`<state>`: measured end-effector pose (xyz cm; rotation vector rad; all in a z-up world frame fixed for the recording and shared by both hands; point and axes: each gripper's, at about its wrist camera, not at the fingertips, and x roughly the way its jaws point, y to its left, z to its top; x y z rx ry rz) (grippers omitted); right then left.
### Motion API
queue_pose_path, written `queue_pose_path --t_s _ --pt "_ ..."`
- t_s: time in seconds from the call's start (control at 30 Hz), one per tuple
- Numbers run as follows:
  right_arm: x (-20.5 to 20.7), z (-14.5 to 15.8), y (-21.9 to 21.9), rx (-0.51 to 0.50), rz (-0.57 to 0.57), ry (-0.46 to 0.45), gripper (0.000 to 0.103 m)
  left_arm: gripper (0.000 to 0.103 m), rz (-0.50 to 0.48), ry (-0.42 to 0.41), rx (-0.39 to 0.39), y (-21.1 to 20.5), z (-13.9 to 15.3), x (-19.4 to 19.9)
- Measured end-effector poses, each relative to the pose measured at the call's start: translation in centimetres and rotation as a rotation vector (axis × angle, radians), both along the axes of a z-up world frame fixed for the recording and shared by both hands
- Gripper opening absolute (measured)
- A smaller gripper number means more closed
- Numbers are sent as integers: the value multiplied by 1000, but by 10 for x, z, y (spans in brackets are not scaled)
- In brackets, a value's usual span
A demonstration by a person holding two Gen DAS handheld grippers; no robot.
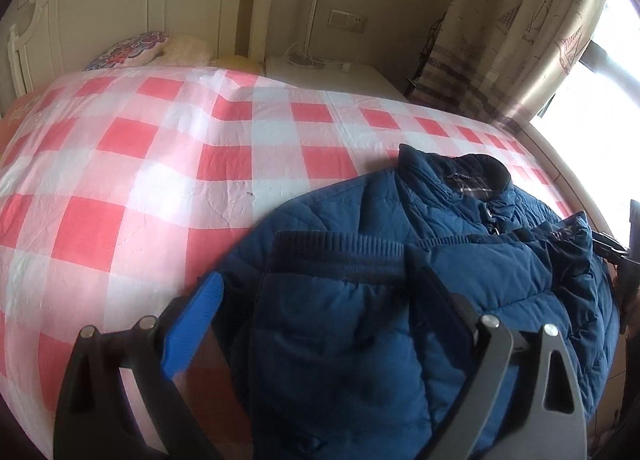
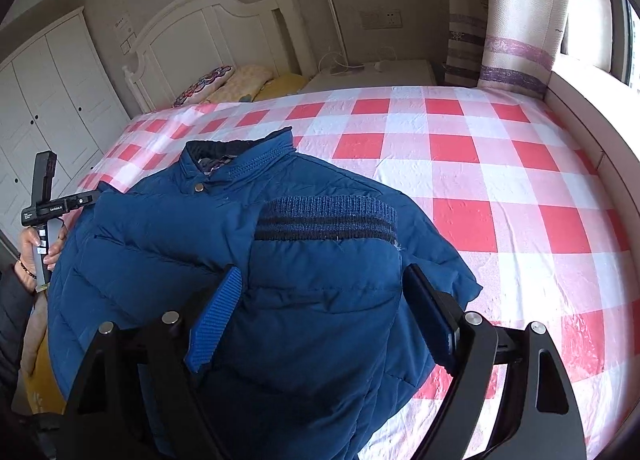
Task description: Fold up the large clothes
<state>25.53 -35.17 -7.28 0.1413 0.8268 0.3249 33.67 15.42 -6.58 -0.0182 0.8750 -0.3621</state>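
**Blue jacket on the bed, both grippers spread over its sleeves**

Your blue padded jacket (image 2: 168, 228) lies on the red-and-white checked bedspread (image 2: 460, 148) near the foot of the bed, collar (image 2: 236, 158) toward the headboard (image 2: 208, 32); both sleeves are folded in across the front, each ribbed cuff (image 2: 326, 218) pointing up toward the collar; your right gripper (image 2: 320, 300) sits over one sleeve with its jaws spread wide, the sleeve between them, pads not pressing it; your left gripper (image 1: 316, 300) hangs over the other sleeve, jaws equally wide, gripping nothing; pillows (image 2: 224, 82) lie by the headboard; a curtain (image 2: 516, 20) hangs beside the window.
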Motion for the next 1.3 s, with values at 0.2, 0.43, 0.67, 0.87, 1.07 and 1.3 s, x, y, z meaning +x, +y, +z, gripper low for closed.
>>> queue_pose_path --t_s 0.2,0.43,0.67,0.87,1.07,1.3 --pt "-27 13 8 -37 -39 -116 19 19 34 -60 -24 2 -4 -5" --pt "-95 117 35 -122 -99 -348 12 16 59 -385 -65 11 84 -96" --pt "-24 217 41 -88 -274 -401 12 16 211 -499 -43 -3 205 -54" --pt "70 142 31 -60 -394 -183 12 17 296 -354 45 -35 164 41" --pt "124 3 23 -82 -436 80 12 17 331 -177 216 -67 23 101" --pt "111 -14 8 65 -457 87 13 21 329 -63 157 -52 -13 114"
